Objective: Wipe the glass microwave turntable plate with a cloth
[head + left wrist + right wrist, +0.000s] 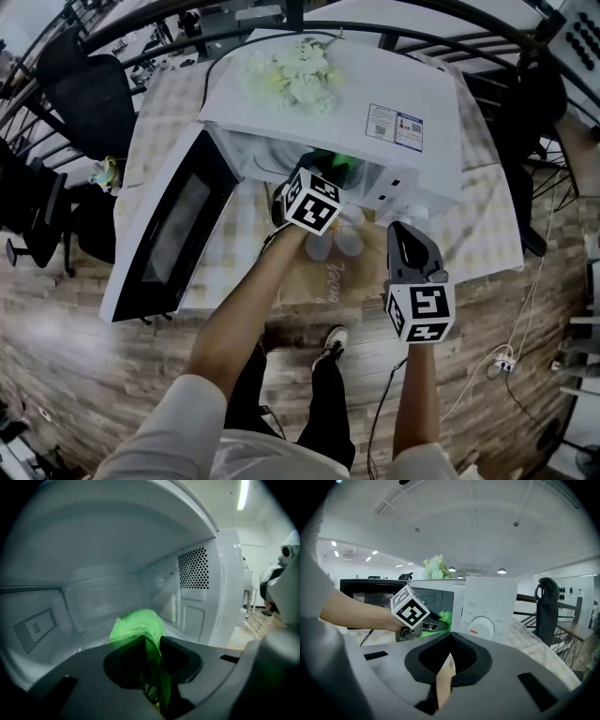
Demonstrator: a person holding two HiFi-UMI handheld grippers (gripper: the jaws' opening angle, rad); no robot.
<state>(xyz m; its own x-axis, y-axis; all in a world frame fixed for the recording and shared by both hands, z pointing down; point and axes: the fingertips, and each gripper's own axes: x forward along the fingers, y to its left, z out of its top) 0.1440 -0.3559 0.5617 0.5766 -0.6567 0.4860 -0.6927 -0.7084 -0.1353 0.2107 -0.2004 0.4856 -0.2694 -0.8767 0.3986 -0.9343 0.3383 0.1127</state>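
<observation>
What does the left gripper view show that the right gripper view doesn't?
Only the left gripper view shows the microwave's inside walls with vent holes, and the left gripper's jaws shut on the cloth. Only the right gripper view shows the dial and the flowers on top. Both show the green cloth and the microwave.

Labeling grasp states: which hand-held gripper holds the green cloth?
The left hand-held gripper, jaws shut on the green cloth inside the open microwave. The right hand-held gripper is shut on nothing, outside it.
</observation>
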